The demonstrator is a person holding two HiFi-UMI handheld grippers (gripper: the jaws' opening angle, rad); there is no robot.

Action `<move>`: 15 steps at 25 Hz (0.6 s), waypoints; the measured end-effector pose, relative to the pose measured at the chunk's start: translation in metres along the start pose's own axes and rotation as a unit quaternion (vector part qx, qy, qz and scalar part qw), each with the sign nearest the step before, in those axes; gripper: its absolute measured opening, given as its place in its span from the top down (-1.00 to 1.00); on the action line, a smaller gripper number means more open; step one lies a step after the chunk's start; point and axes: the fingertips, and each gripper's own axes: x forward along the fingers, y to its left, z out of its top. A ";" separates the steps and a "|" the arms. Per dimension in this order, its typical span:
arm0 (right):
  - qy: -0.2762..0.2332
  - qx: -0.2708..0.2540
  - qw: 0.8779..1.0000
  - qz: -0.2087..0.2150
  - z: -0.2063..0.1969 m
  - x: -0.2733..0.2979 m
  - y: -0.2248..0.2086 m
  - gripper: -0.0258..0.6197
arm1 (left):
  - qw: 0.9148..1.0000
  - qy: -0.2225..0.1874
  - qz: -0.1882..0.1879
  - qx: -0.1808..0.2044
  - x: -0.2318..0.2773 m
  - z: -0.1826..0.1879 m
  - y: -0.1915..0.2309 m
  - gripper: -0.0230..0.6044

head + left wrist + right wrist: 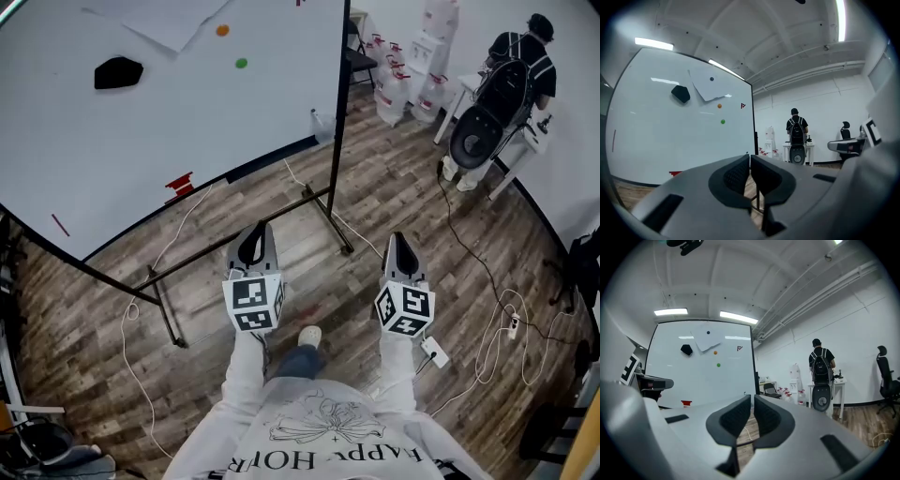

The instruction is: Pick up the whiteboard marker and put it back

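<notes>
Both the left claw (254,234) and right claw (402,246) are closed, empty, over open floor (394,178). Low on the whiteboard (141,131), a thin stick (60,225), perhaps the marker, is too small to confirm.

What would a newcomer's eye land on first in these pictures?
A big whiteboard on a stand fills the upper left, a black eraser, an orange magnet and a green magnet stuck on it. Nearer, the left tongs and right tongs point toward it, both shut and empty. A person with a backpack stands at the far right.
</notes>
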 end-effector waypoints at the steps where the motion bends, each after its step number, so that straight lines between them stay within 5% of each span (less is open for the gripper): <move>1: -0.002 -0.001 1.000 0.000 0.004 0.016 -0.002 0.91 | 1.000 -0.003 -0.001 0.000 0.017 0.005 0.003 0.89; 15: 0.002 -0.012 1.000 0.012 0.017 0.186 -0.011 0.91 | 1.000 -0.001 -0.001 0.001 0.176 0.020 0.048 0.89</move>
